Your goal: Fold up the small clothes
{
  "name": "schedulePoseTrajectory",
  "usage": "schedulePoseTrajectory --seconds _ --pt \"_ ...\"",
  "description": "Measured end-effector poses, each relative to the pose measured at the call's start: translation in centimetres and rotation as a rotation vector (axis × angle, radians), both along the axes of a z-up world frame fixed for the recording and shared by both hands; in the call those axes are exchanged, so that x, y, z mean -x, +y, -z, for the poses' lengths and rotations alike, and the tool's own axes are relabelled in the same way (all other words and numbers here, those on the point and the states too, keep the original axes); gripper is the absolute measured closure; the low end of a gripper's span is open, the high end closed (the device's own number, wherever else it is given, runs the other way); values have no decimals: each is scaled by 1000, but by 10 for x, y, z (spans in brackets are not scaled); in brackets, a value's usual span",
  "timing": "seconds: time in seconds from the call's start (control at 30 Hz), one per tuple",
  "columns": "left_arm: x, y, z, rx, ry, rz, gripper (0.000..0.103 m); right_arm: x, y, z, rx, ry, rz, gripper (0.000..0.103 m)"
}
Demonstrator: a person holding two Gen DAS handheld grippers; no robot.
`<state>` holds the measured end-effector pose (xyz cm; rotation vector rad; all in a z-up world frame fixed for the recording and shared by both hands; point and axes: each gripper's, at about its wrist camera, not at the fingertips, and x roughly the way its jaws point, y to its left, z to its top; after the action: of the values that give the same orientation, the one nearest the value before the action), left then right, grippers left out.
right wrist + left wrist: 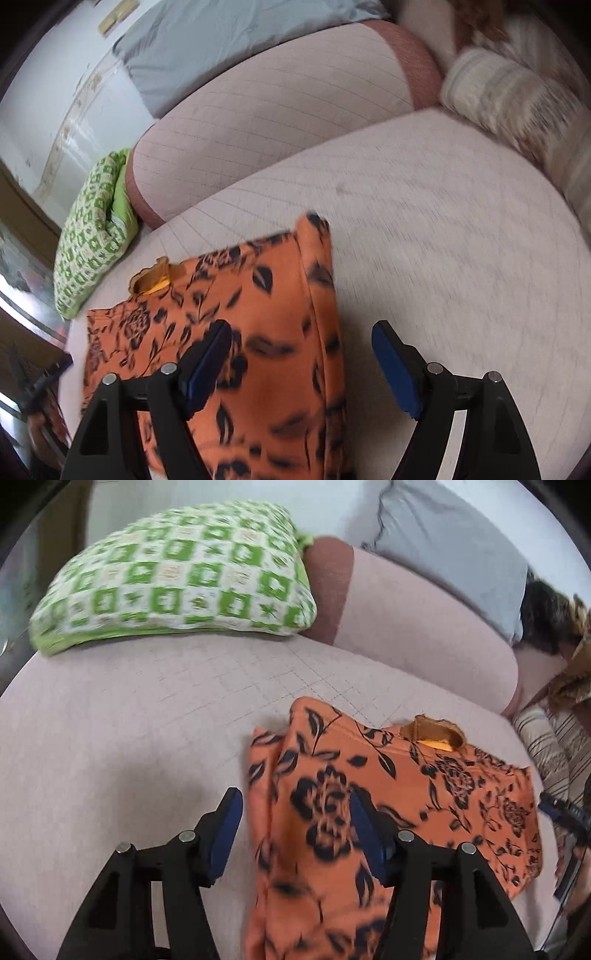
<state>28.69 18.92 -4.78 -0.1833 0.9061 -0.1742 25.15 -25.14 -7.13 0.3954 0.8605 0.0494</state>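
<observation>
An orange garment with a black flower print (pixel 369 805) lies folded and flat on the pale pink sofa seat (pixel 129 720), its brown collar (pixel 432 731) toward the backrest. My left gripper (pixel 295 808) hovers over the garment's left edge with its jaws open; one blue pad is above the seat, the other above the cloth, and neither presses on it. In the right wrist view the same garment (pixel 258 295) fills the lower left. My right gripper (pixel 301 328) stands open over its right edge, with one pad above the cloth and the other above bare seat (pixel 443 240).
A green checked cushion (pixel 177 576) rests at the back left of the seat. A grey pillow (pixel 454 546) lies on top of the backrest (pixel 406 620). A striped cushion (pixel 509 99) and dark clothing sit at the seat's right end.
</observation>
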Motion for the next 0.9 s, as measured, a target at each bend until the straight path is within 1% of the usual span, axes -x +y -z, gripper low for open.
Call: schedulePoseTrajectory --seconds 0.1,0.17,0.27,0.33,0.37,0.4,0.43,0.47,0.5,0.53,0.57,0.6,0.63,0.67,0.73,0.83,0.9 --pt "-21 -3 11 -50 30 2 42 -22 10 1 84 5 -19 22" --pt "-31 -6 17 -67 37 -2 42 -29 15 6 120 22 -33 23" --pt "-39 -9 20 -102 30 5 42 -29 17 7 135 5 -37 23" --pt "-43 -12 20 -99 26 7 43 -27 16 7 135 0 -35 23" --pt "-45 -13 20 -92 24 11 49 -27 16 7 137 1 -34 23" --pt "-48 -14 20 -90 28 18 68 -28 16 8 136 2 -33 25" --pt "-54 -18 23 -103 46 30 82 -28 15 8 132 1 -32 33" --pt "-59 -22 28 -117 73 39 100 -28 15 8 128 5 -30 38" --pt "-61 -24 31 -118 89 46 100 -29 14 9 116 19 -32 51" --pt "-62 -26 31 -127 90 50 100 -32 13 12 108 42 -36 69" --pt "-61 -28 31 -135 89 55 101 -33 13 16 107 65 -38 71" --pt "-59 -28 27 -138 80 51 101 -36 13 21 97 93 -45 76" --pt "-56 -28 21 -143 60 43 101 -37 13 23 90 106 -47 82" --pt "-50 -27 13 -147 32 35 101 -37 13 22 89 104 -44 85" --pt "-34 -23 -11 -140 -46 12 101 -30 14 11 95 69 -34 94" --pt "7 -25 -50 -148 -195 -6 101 -14 22 -19 139 -11 -44 94" --pt "35 -28 -67 -144 -270 -28 101 -1 30 -41 171 -73 -65 94"
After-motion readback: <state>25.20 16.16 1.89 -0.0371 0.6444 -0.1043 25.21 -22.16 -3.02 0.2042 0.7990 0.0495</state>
